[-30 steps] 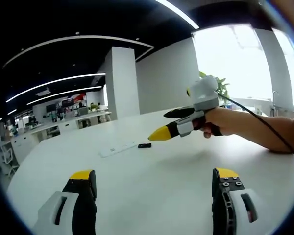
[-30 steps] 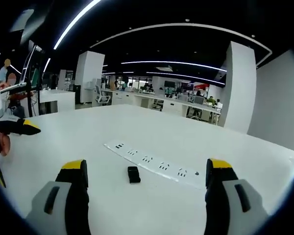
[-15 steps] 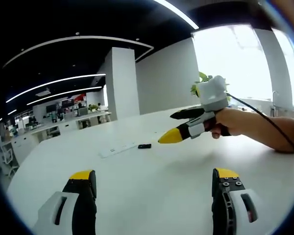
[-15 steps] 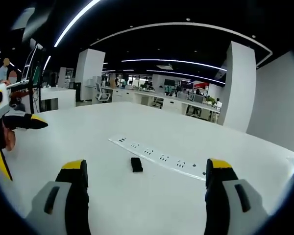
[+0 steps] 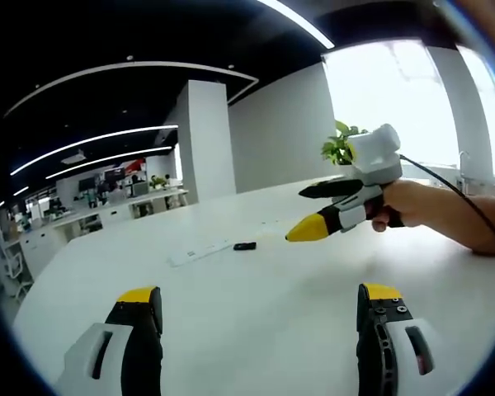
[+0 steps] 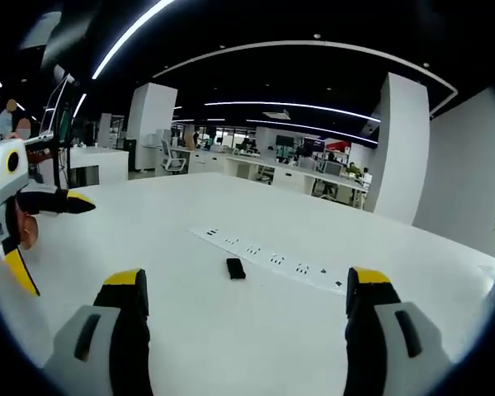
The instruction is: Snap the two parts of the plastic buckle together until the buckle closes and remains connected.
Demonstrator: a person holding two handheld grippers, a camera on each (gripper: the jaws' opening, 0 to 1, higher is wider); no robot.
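Presently, the left claw (image 5: 260, 309) is seen at the bottom of the left gripper view with its jaws spread wide apart and nothing held between them. At the bottom of the right gripper view the right claw (image 6: 247, 297) is likewise spread, empty. A small black buckle (image 6: 235, 268) is recorded lying on the white bench (image 6: 190, 338), just in front of a white power strip (image 6: 272, 260), at centre frame. In the left gripper view the buckle (image 5: 244, 246) appears left of centre, beside the strip (image 5: 200, 250). The right claw (image 5: 313, 210) is noted at right of that frame, held by a hand (image 5: 412, 210), clear above the bench, with a potted plant (image 5: 338, 144) behind it. Whether the buckle's two parts are joined cannot be told.
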